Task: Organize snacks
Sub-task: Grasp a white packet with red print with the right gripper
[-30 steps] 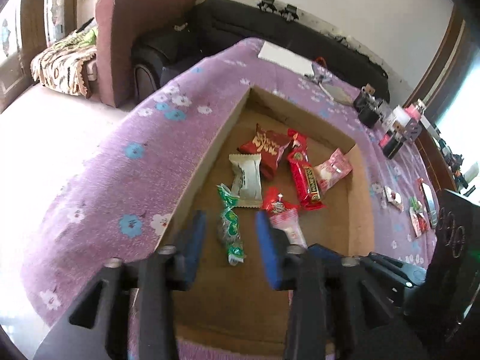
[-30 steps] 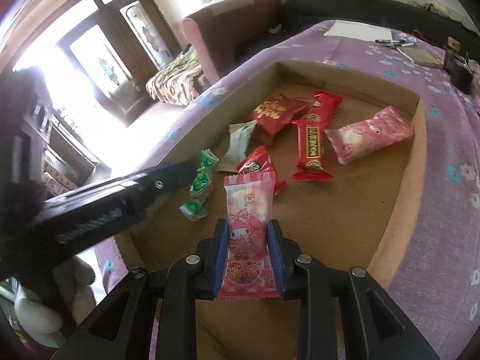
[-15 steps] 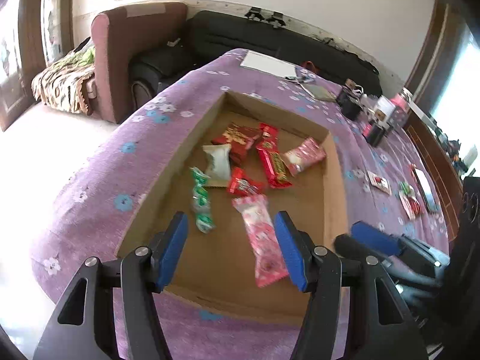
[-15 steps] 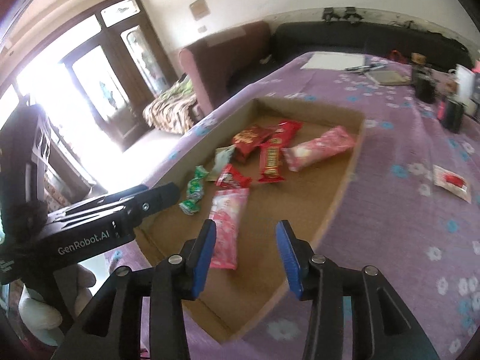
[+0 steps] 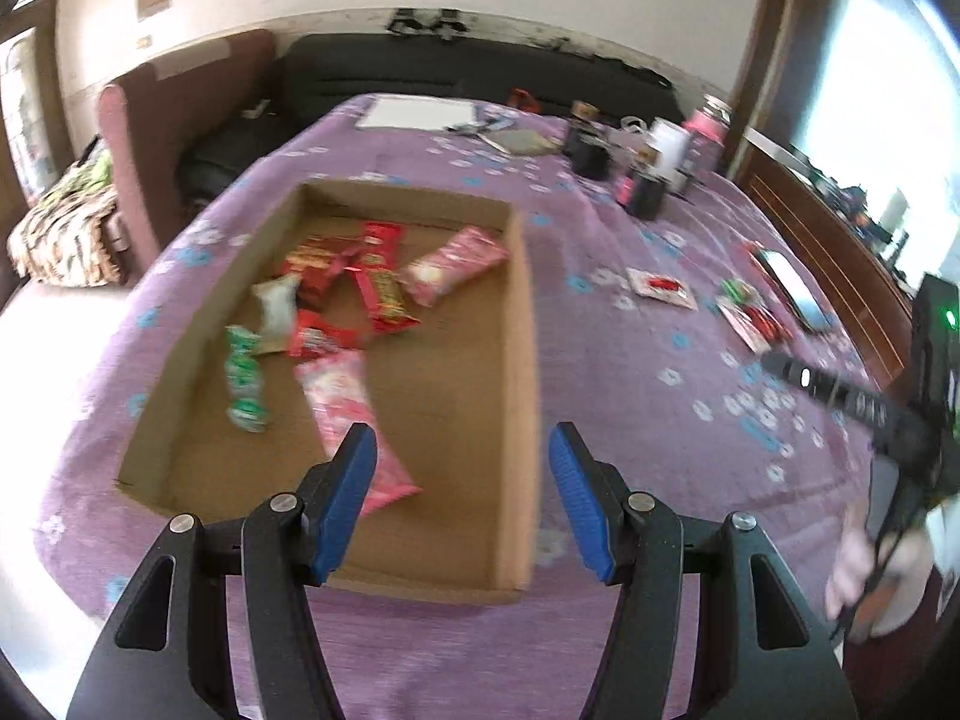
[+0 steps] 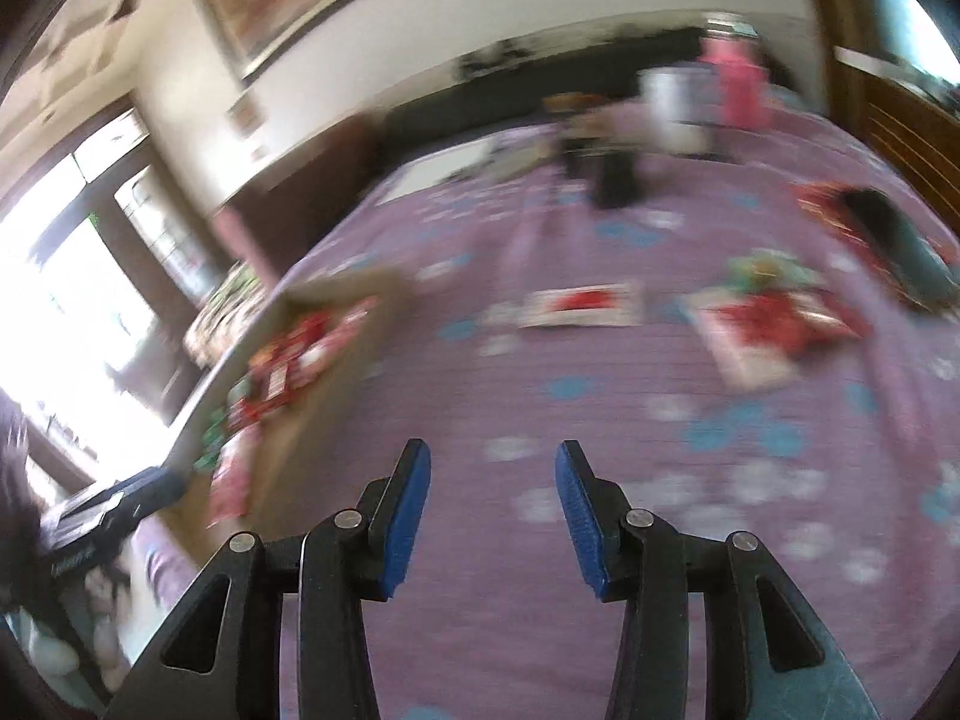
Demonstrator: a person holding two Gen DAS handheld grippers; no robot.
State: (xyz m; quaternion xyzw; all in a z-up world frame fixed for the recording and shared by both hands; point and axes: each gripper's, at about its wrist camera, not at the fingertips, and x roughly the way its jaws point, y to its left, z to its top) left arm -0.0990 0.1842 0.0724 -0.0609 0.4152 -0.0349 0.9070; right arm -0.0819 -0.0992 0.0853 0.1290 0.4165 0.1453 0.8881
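The left gripper (image 5: 462, 498) hangs over the near right corner of a shallow cardboard tray (image 5: 521, 360) that sits on a surface covered by a purple flowered cloth (image 5: 630, 396). Its blue fingers (image 5: 348, 498) stand about half apart with nothing between them; the jaws have just been opening. In the tray lie the sorted snacks: a long pink pack (image 5: 348, 414) nearest the gripper, a green twist candy (image 5: 245, 381) at the left wall, a white pack (image 5: 276, 312), several red packs (image 5: 378, 285) and a second pink pack (image 5: 453, 264) toward the far end. The right gripper (image 6: 492, 516) is over bare cloth to the right of the tray, its jaws also partly apart and empty, having just been opening; its view is blurred. Ahead of it on the cloth lie loose snacks: a white-and-red sachet (image 6: 579, 306) and a heap of red and green packs (image 6: 774, 306). In the left wrist view that gripper's black body and the hand (image 5: 870, 564) holding it show at the right edge. Cups and bottles (image 5: 666, 156) stand at the far end.
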